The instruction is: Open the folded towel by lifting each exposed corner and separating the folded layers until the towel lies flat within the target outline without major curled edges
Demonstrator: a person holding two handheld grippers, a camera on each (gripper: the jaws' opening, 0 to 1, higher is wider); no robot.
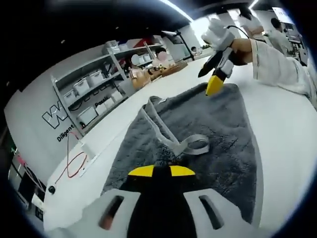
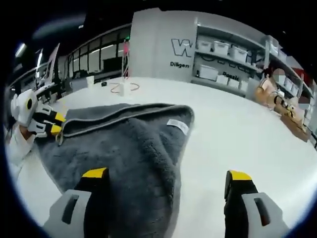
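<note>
Closed on a folded grey edge of the towel [image 1: 208,134], the left gripper [image 1: 161,171] pinches its pale hem near the camera. Grey and partly folded, the towel lies on the white surface [image 2: 237,134]. Wide-open jaws of the right gripper [image 2: 168,176] straddle its near corner. Shelves [image 2: 228,64] line the wall.

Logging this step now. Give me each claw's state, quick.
Left claw: shut on the towel edge.
Right claw: open, holding nothing.
</note>
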